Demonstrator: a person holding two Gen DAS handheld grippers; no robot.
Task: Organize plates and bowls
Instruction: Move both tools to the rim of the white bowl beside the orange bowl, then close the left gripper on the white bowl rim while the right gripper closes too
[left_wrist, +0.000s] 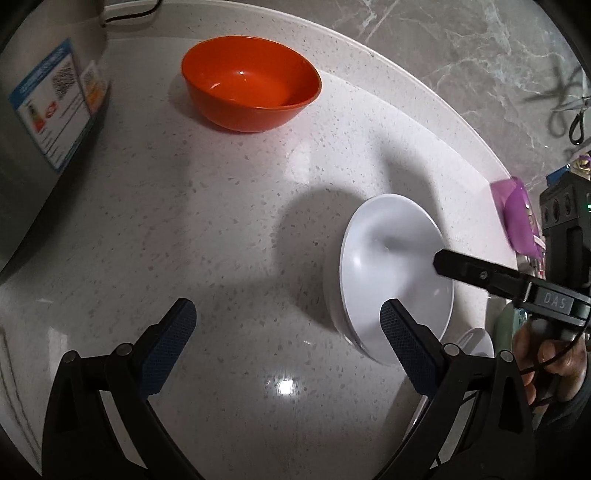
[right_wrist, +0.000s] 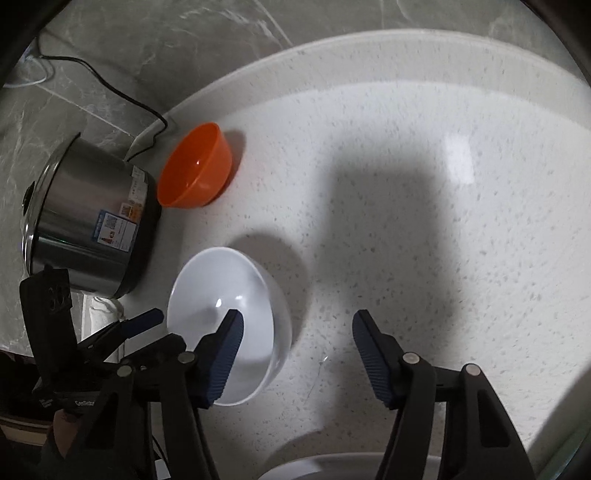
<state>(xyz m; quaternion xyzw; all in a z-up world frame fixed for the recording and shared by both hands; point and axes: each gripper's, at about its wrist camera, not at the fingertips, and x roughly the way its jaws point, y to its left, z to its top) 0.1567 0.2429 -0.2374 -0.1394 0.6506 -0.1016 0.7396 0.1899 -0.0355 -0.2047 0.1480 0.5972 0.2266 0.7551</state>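
A white bowl (left_wrist: 388, 258) stands on the speckled white counter (left_wrist: 221, 221), near its front right. It also shows in the right wrist view (right_wrist: 221, 295). An orange bowl (left_wrist: 251, 83) stands at the back of the counter, empty; it shows in the right wrist view too (right_wrist: 195, 166). My left gripper (left_wrist: 288, 325) is open and empty, its right finger in front of the white bowl. My right gripper (right_wrist: 295, 347) is open and empty, its left finger over the white bowl's rim. One of its fingers (left_wrist: 472, 269) reaches over the white bowl in the left wrist view.
A steel rice cooker (right_wrist: 88, 221) with a black cord stands at the counter's left, beside the orange bowl. A white plate edge (right_wrist: 332, 467) shows at the bottom of the right wrist view. A purple packet (left_wrist: 517, 218) lies at the counter's right edge.
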